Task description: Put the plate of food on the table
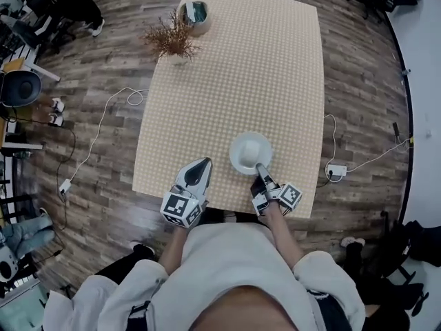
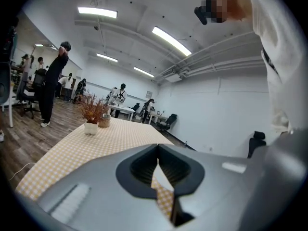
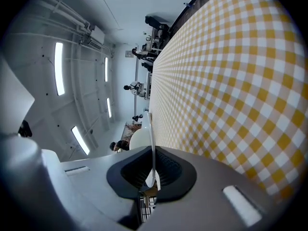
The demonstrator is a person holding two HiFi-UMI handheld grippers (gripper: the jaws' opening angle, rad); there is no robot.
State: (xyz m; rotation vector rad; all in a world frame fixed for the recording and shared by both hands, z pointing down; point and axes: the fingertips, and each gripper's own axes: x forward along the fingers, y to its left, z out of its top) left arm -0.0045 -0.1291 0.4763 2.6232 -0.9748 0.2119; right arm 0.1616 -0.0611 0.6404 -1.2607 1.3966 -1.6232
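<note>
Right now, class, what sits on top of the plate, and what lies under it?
A pale white lump of food lies on the plate, its rim pinched by the right tool. Checked tablecloth spreads below; the patch beneath is covered.

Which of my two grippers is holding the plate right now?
The right gripper: its jaws are clamped on the near rim of the white plate. The left gripper is shut on nothing, off to the plate's left.

I see a white plate (image 1: 238, 160), a yellow-and-white checked tablecloth (image 1: 241, 67), and food (image 1: 250, 149) that looks whitish, I think.
</note>
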